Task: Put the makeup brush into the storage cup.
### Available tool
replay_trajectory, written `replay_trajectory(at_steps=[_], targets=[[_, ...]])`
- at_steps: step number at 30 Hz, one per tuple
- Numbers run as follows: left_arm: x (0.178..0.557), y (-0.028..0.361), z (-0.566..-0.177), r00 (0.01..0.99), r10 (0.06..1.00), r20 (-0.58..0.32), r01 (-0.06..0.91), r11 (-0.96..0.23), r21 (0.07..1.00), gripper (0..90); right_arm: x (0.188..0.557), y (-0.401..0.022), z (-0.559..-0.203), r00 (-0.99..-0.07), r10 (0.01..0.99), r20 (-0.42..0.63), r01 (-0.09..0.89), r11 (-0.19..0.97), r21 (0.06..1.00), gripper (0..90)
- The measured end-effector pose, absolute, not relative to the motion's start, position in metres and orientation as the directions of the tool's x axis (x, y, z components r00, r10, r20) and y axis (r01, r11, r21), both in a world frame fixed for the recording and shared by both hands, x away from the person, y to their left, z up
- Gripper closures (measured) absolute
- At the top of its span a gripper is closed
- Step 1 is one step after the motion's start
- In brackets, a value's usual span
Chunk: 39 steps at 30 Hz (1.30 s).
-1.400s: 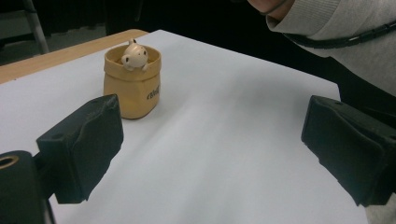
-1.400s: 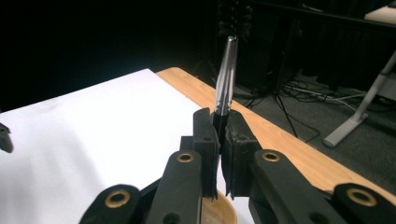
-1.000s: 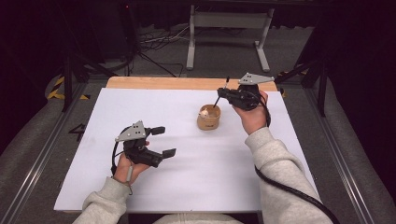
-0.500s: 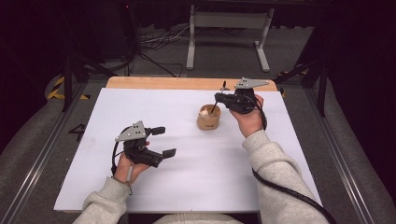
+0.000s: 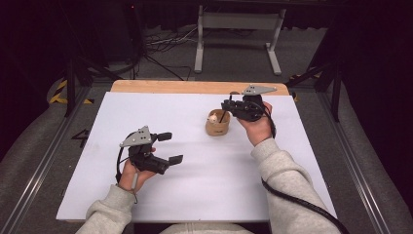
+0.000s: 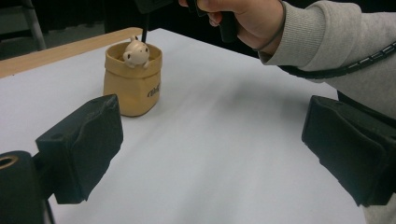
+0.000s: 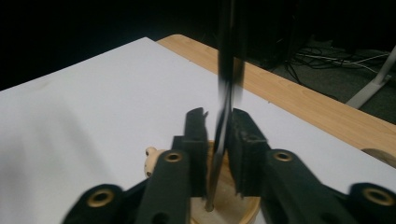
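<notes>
A small tan pot [image 5: 217,127] stands on the white sheet right of the middle, with a pale figurine [image 6: 135,50] peeking over its rim. My right gripper [image 5: 226,103] hovers just above the pot. A thin black stick [image 7: 229,70] stands upright between its jaws, its lower end inside the pot [image 7: 233,205]. Those jaws have just been opening, and a slim gap shows on each side of the blurred stick. My left gripper [image 5: 171,147] rests wide open near the sheet's left middle, nothing between its jaws, and faces the pot [image 6: 133,88].
The white sheet [image 5: 195,195] covers a wooden table whose far edge [image 5: 170,87] shows bare. Behind the table stand a metal frame [image 5: 234,29] and loose cables on the floor. The right gripper's cable [image 5: 302,204] trails along the sleeve.
The right gripper has brought the stick down into the pot, and its jaws have parted slightly from the stick. The left hand has stayed still.
</notes>
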State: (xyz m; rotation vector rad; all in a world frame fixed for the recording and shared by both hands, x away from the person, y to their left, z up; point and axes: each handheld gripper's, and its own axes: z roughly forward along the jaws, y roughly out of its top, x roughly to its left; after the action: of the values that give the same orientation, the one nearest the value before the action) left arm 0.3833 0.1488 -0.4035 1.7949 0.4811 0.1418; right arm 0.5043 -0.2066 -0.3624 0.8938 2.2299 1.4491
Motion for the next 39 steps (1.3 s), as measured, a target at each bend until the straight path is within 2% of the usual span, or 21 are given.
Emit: replay_trajectory(at_steps=[2,5,10,26,35,39], targets=[[0.383,0.149,-0.403,0.908,0.391,-0.153,0.248,-0.204,0.947,6.1,0.504,-0.209,-0.362,-0.731,0.679,0.068,0.321,0.254,0.912,58.1],[0.384,0.149,-0.404,0.907,0.391,-0.155,0.250,-0.205,0.947,6.1,0.503,-0.214,-0.359,-0.717,0.690,0.098,0.327,0.209,0.922,45.4],[0.385,0.149,-0.404,0.908,0.390,-0.151,0.247,-0.209,0.946,6.1,0.501,-0.222,-0.355,-0.708,0.699,0.099,0.315,0.186,0.931,34.6],[0.382,0.160,-0.403,0.897,0.414,-0.156,0.252,-0.190,0.949,5.8,0.470,-0.250,-0.335,-0.719,0.693,0.046,0.233,0.179,0.956,30.7],[0.375,0.177,-0.404,0.891,0.424,-0.162,0.254,-0.169,0.952,5.4,0.434,-0.268,-0.323,-0.750,0.661,-0.010,0.164,0.200,0.966,18.3],[0.372,0.183,-0.405,0.885,0.434,-0.166,0.260,-0.165,0.952,5.2,0.424,-0.274,-0.322,-0.758,0.652,0.001,0.155,0.177,0.972,12.2]])
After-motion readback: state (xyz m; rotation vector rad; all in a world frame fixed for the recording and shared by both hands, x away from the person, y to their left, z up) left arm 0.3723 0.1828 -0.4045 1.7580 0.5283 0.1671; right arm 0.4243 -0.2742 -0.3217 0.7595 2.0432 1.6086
